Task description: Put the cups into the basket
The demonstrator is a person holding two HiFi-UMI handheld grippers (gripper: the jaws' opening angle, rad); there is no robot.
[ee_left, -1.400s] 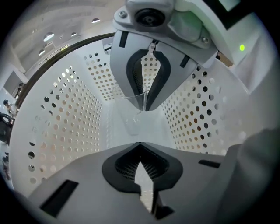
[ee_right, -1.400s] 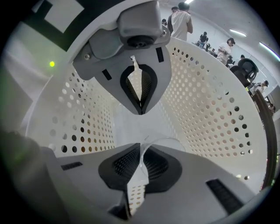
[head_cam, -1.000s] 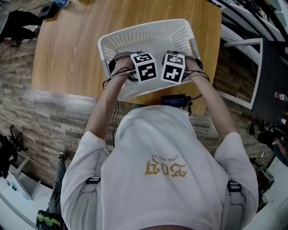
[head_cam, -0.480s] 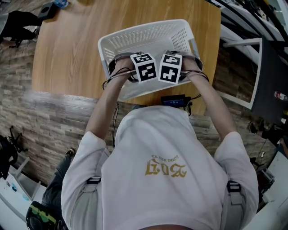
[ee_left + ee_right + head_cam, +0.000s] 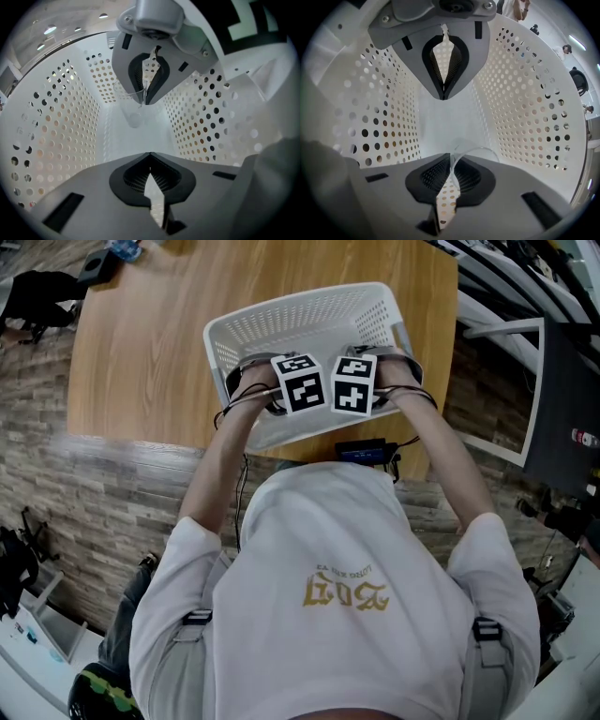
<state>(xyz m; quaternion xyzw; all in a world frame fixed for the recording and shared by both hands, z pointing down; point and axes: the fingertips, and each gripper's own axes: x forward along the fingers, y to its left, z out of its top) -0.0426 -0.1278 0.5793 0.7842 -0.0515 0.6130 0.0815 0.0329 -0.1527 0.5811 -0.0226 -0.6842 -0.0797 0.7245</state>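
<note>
1. The wooden table point(image 5: 141, 352) fills the top of the head view, and the frame cuts off its far edge.
2. The person's white shirt point(image 5: 337, 596) takes up the lower half of that view. The forearms hide part of the basket's near wall.
3. The white perforated basket point(image 5: 309, 306) stands at the table's near edge. Both gripper views look at its holed walls and plain floor from inside.
4. In the head view, two marker cubes point(image 5: 300, 382) sit side by side inside the basket. They cover the jaws and anything held below them.
5. The left gripper point(image 5: 150, 157) shows its jaws closed tip to tip in its own view, with nothing between them.
6. The right gripper point(image 5: 451, 164) faces the left one and is clenched on the rim of a clear cup point(image 5: 480, 152).
7. The cup is transparent and faint against the white plastic. Only the left gripper view shows its body, hanging from the opposite jaws inside the basket. Whether its base touches the basket floor cannot be told.
</note>
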